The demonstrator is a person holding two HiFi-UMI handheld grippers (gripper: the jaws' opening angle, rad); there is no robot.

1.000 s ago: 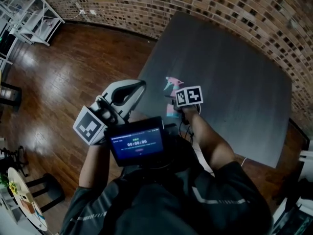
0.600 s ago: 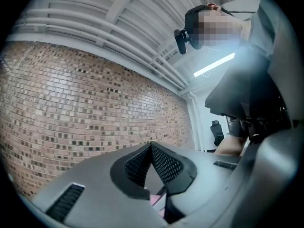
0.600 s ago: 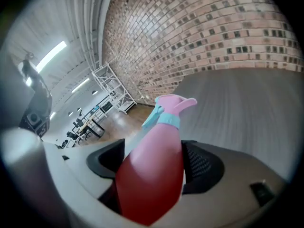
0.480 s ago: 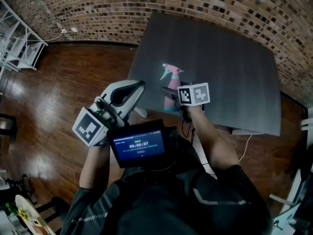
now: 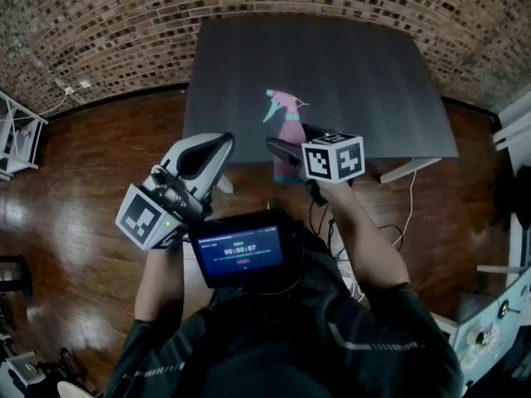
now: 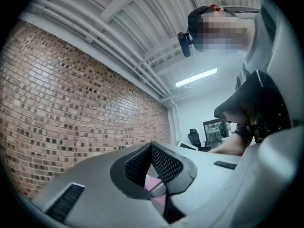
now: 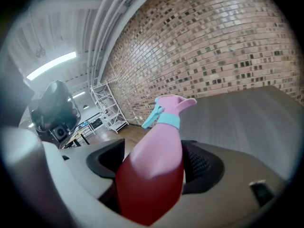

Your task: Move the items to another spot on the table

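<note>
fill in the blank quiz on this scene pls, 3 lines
1. The spray bottle has a teal trigger and a ___ head.
2. The claw with the bottle between its jaws is the ___ one.
3. The wall behind the table is made of ___.

Missing words: pink; right; brick

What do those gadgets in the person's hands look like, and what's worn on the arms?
The left gripper and right gripper are pale grey plastic shells with black ribbed pads. Each carries a white cube printed with black square markers. The sleeves are short, dark, with grey stripes.
</note>
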